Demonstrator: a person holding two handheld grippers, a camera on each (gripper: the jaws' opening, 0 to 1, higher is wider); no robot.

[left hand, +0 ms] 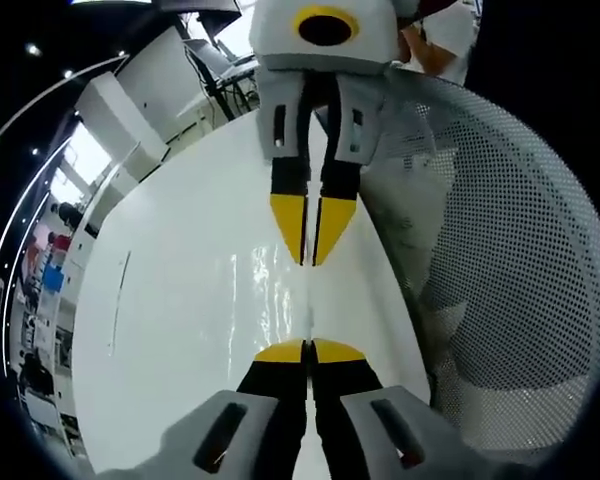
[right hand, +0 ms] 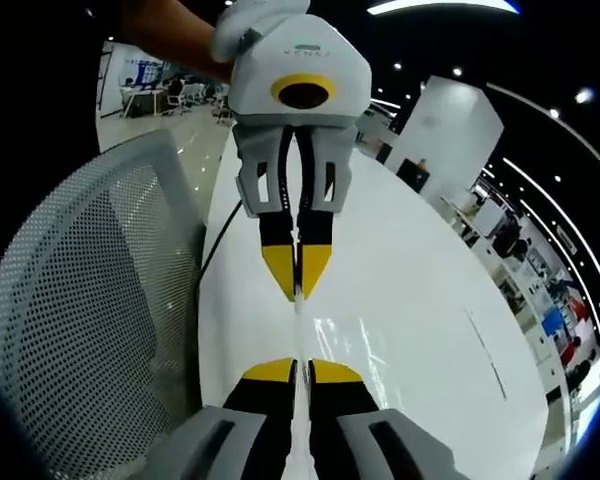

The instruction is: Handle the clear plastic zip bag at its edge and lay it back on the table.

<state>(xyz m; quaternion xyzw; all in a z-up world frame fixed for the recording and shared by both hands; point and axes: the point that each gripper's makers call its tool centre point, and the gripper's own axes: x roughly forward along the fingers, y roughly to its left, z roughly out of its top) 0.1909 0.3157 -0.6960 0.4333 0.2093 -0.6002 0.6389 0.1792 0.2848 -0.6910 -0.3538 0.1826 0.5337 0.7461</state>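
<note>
Left gripper view, nearest: your left gripper (left hand: 308, 347) rises from the bottom, yellow tips pressed together on one edge of the clear plastic zip bag (left hand: 280, 290).
Bag: it is stretched as a thin glossy sheet between your two grippers, above the white table (left hand: 170, 330); whether any part touches the table you cannot tell.
Left gripper view, farther: your right gripper (left hand: 311, 262) comes down from the top facing you, its yellow tips pinched on the opposite edge of the bag.
Beside the table: a white mesh chair back (left hand: 510, 250) stands just to the right in this view.
Right gripper view, nearest: your right gripper (right hand: 299, 366) clamps the bag's (right hand: 345, 340) edge, jaws closed with the film between them.
Right gripper view, farther: your left gripper (right hand: 297, 295) hangs opposite, closed on the far edge, with a gloved hand (right hand: 255, 25) on its housing.
Writing: faint grey lettering sits on the left gripper's housing above its lens, too blurred to read with certainty.
Surround: the mesh chair back (right hand: 90, 300) is at left here, the table (right hand: 420, 300) running away beyond.
</note>
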